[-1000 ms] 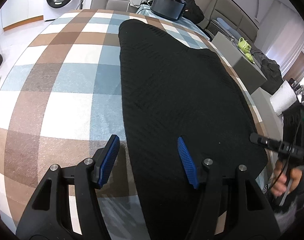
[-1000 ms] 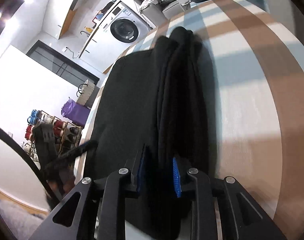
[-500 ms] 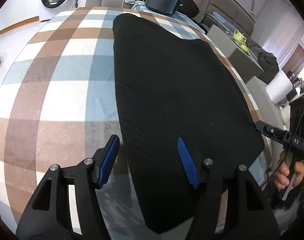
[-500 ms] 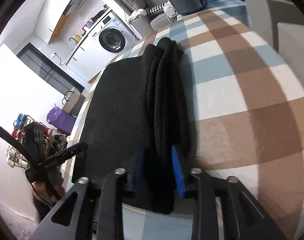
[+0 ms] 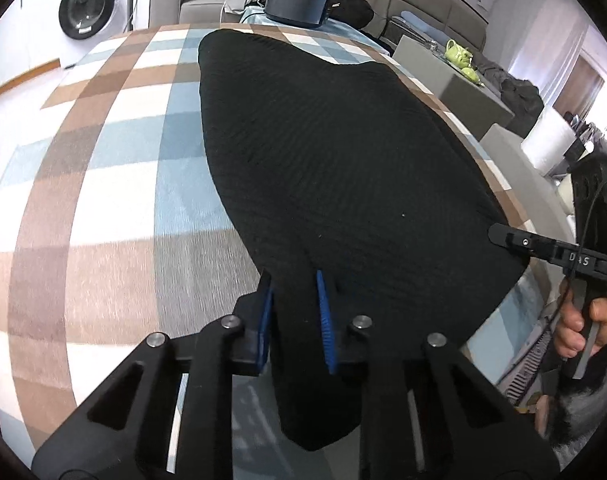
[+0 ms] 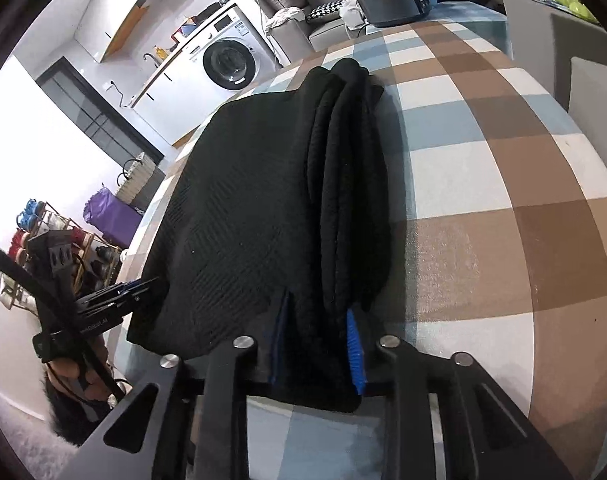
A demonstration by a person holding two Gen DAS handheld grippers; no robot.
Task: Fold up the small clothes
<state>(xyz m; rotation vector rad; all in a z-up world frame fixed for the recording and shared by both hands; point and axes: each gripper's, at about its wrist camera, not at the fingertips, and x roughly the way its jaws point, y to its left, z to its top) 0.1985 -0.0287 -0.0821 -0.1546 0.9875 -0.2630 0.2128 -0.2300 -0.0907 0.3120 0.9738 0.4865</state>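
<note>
1. Now we see the black garment [image 5: 335, 168] flat on the checked cloth [image 5: 115, 184], its thicker folded edge [image 6: 351, 200] rightward.
2. Our left gripper [image 5: 293, 312] is closing on its near edge; our right gripper [image 6: 315, 344] is closing on the folded edge.
3. We risk pinching uneven layers, so lifting could skew the fold.

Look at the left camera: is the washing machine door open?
No, the round door of the washing machine sits flat and closed against its white front, far behind the checked cloth.
</note>
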